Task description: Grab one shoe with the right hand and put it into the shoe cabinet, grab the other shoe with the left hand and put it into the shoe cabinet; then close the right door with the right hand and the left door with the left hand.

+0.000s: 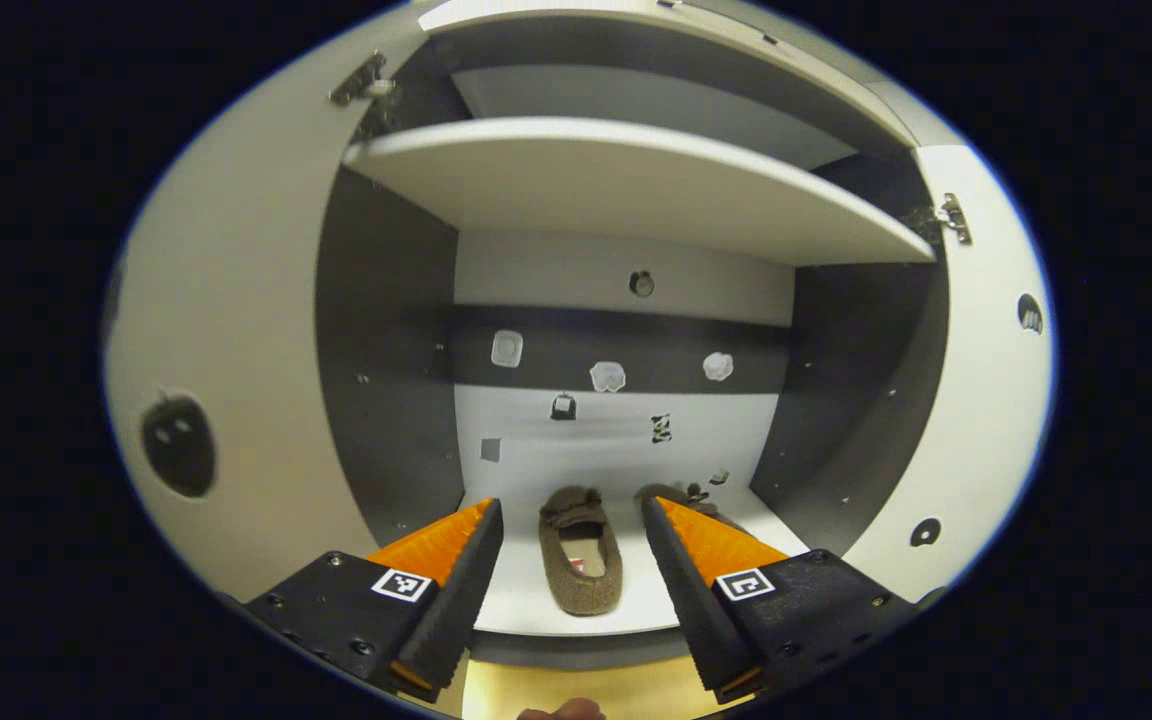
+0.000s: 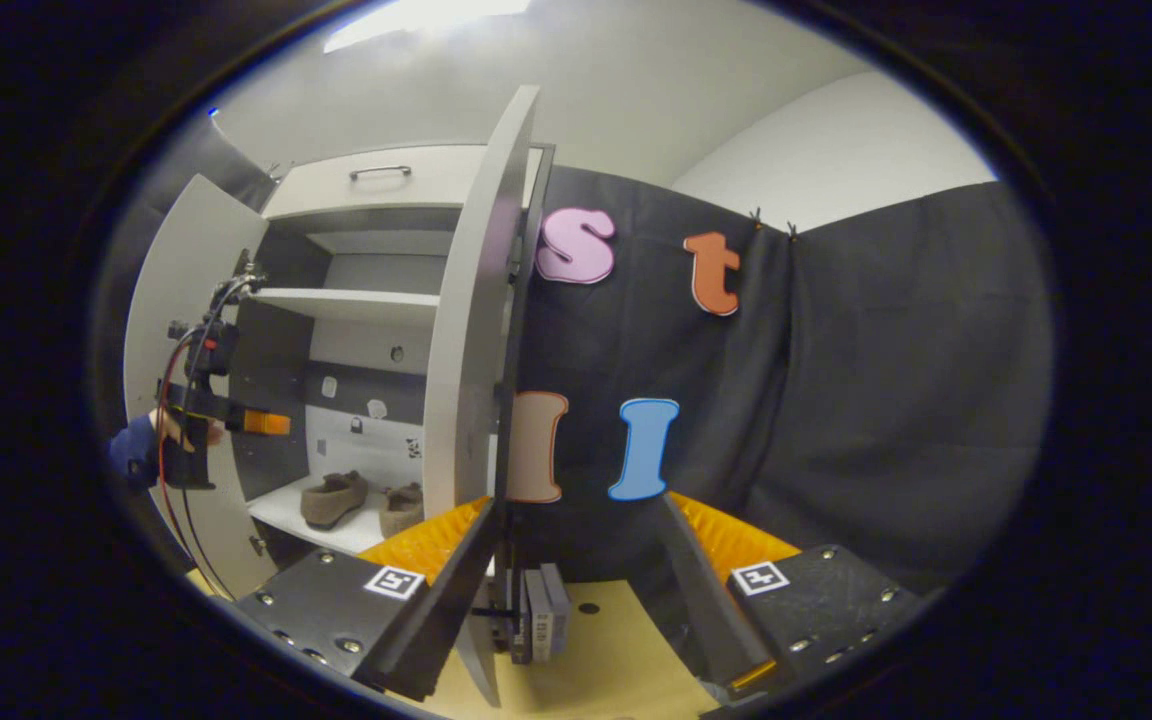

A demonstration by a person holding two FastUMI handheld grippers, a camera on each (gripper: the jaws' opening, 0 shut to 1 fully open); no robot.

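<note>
Both slippers sit on the bottom shelf of the shoe cabinet; in the left gripper view one brown slipper lies at 6 o'clock between the left gripper's fingers, toe toward the back panel, and the second slipper shows just to its right, at about 5 o'clock, partly hidden behind the right-hand finger; the two lie close together, though whether they touch I cannot tell. So the shoe half of the task looks done, and both doors are left to close.

The left gripper is spread wide and holds nothing; it faces straight into the cabinet mouth. The left door stands swung out at 9 o'clock and the right door at 3 o'clock. The right gripper is likewise parted and empty; in the right gripper view the right door's edge runs almost upright from 12 toward 6 o'clock, just inside the gripper's left-hand finger.

For room: the outer face of the right door has open space beside it toward the black cloth wall, so a push on it looks unobstructed; the left gripper, seen at 9 o'clock in the right gripper view, probably should clear the opening first; the slippers appear to sit back from the shelf's front edge, so the doors should pass them.
</note>
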